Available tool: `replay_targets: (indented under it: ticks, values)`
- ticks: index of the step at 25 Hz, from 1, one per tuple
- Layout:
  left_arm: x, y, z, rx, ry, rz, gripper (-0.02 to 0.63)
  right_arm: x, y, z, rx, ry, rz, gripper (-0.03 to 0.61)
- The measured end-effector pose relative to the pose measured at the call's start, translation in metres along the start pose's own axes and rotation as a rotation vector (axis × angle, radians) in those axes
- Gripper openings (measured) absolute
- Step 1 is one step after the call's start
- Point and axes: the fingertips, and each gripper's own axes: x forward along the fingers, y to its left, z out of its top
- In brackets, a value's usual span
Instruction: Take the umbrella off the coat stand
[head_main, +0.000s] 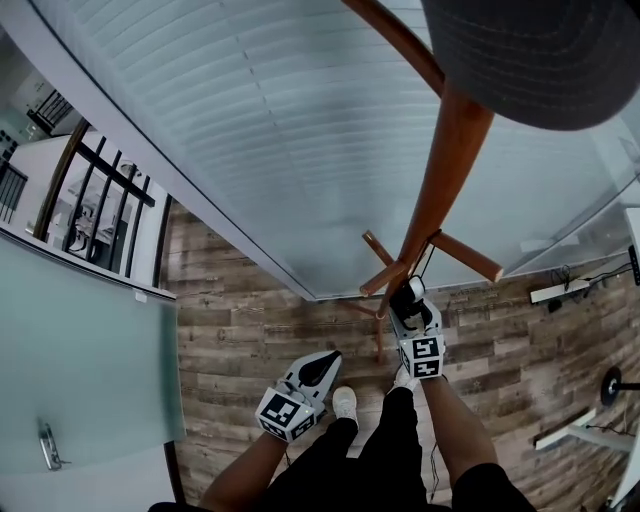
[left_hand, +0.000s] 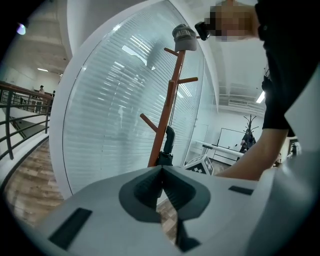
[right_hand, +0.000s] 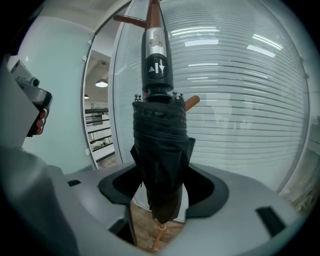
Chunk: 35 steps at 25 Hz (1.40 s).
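Note:
A folded black umbrella (right_hand: 161, 160) with a silver-grey handle (right_hand: 156, 60) hangs upright from the brown wooden coat stand (head_main: 450, 160). My right gripper (right_hand: 160, 200) is closed around the lower part of the folded canopy, which fills the gap between the jaws. In the head view the right gripper (head_main: 410, 295) sits against the stand's lower pegs and hides most of the umbrella. My left gripper (head_main: 318, 372) hangs lower and to the left, away from the stand, shut with nothing in it. From the left gripper view (left_hand: 161, 170) the stand (left_hand: 167, 110) and umbrella (left_hand: 169, 140) are ahead.
A grey cap (head_main: 540, 55) sits on top of the stand. A curved glass wall with blinds (head_main: 300, 130) runs right behind it. A black railing (head_main: 100, 190) is at the left, a white power strip (head_main: 560, 290) on the wood floor at the right. The person's legs (head_main: 400, 440) are below.

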Motion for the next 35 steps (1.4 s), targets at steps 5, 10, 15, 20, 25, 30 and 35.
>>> replay_targets:
  ticks: [5, 10, 15, 20, 25, 30, 35]
  values:
    - [0.004, 0.002, 0.003, 0.005, -0.013, 0.010, 0.014, 0.000, -0.005, 0.004, 0.004, 0.013, -0.020, 0.250]
    - [0.005, 0.003, 0.011, -0.054, -0.036, -0.002, 0.014, -0.005, 0.006, 0.006, 0.004, 0.031, -0.012, 0.244]
    - [0.012, -0.004, 0.023, -0.041, -0.057, -0.022, 0.014, -0.024, 0.018, 0.029, 0.039, -0.008, -0.002, 0.242]
    - [0.015, 0.000, 0.029, -0.029, -0.065, -0.013, 0.014, -0.043, 0.037, 0.067, 0.024, -0.078, 0.026, 0.241]
    - [0.016, -0.005, 0.027, -0.032, -0.051, -0.037, 0.014, -0.064, 0.045, 0.098, 0.042, -0.134, 0.035, 0.241]
    - [0.013, -0.003, 0.030, -0.025, -0.050, -0.037, 0.014, -0.078, 0.048, 0.124, 0.056, -0.179, 0.044, 0.241]
    - [0.017, -0.010, 0.027, -0.018, -0.039, -0.066, 0.014, -0.094, 0.034, 0.152, 0.073, -0.225, 0.016, 0.241]
